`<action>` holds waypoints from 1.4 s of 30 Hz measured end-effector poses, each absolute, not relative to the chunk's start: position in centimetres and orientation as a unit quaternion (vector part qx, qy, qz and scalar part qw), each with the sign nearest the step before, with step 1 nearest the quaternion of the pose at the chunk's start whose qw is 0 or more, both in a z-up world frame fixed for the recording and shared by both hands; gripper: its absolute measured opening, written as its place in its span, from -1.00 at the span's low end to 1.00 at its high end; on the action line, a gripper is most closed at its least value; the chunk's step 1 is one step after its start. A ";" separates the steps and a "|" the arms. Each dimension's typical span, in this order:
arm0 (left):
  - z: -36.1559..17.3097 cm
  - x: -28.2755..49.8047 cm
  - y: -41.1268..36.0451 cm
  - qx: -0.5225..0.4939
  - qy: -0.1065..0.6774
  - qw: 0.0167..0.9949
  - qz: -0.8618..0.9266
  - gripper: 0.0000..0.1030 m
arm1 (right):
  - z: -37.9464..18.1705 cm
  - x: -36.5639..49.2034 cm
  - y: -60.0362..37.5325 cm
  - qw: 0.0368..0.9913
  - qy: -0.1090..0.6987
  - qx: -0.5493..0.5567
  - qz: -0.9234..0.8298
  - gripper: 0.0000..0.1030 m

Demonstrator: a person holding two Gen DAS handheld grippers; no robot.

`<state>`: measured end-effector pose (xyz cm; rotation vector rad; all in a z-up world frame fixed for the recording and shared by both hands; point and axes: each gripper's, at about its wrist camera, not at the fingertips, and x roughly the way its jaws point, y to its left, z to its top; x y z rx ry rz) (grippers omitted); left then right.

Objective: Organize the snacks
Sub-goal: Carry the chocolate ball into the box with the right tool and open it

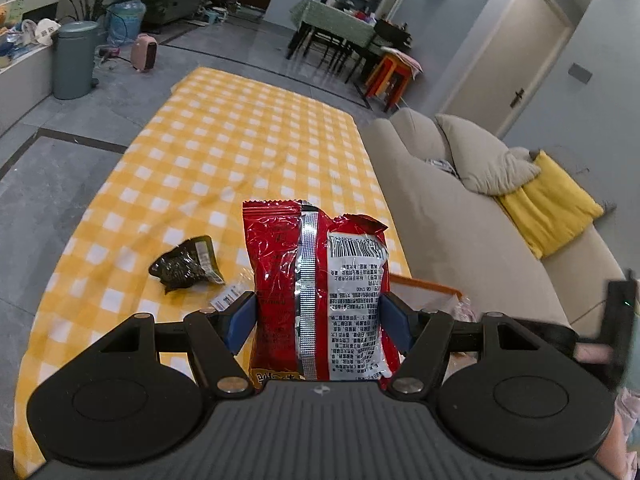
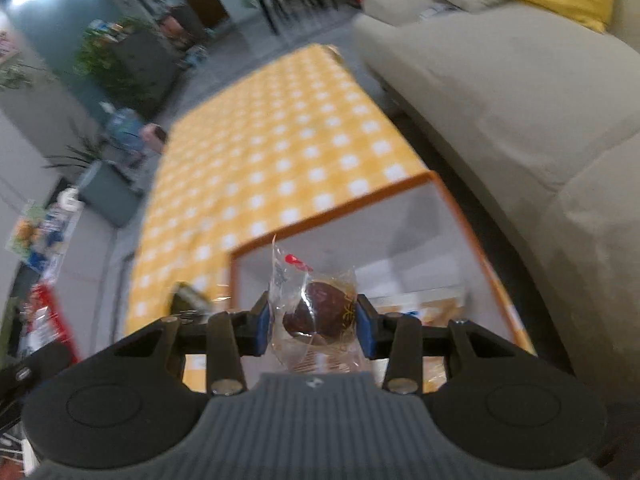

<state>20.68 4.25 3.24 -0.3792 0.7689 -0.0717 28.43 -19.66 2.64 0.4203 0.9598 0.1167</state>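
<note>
Left gripper (image 1: 318, 316) pinches a red snack bag (image 1: 316, 296), lifted above the yellow checked table (image 1: 248, 152). Right gripper (image 2: 314, 326) pinches a clear-wrapped dark round cake (image 2: 320, 312) over the orange-rimmed box (image 2: 460, 208) at the table's near right corner. I see a small dark packet (image 1: 186, 266) lying left of the bag.

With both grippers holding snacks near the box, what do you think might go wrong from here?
1. The right gripper holds a wrapped cake by its slippery wrapper; it may slip out before it is inside the box.
2. The tall red bag in the left gripper could snag the box rim.
3. The dark packet on the table could be forgotten.
</note>
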 end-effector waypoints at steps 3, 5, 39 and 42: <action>2.6 21.0 4.2 -0.186 0.386 0.903 -0.036 0.49 | 0.8 30.7 -19.7 0.856 0.479 0.188 0.042 -0.22; 2.3 20.9 4.2 -0.182 0.391 0.902 -0.034 0.49 | -0.2 32.1 -19.4 0.860 0.479 0.172 0.036 -0.22; -0.1 22.5 1.2 -0.154 0.437 0.885 -0.052 0.49 | -6.0 38.0 -15.9 0.840 0.535 0.016 0.091 0.25; 0.2 22.1 0.4 -0.148 0.435 0.886 -0.058 0.49 | -3.8 36.3 -17.8 0.851 0.515 0.040 0.094 0.25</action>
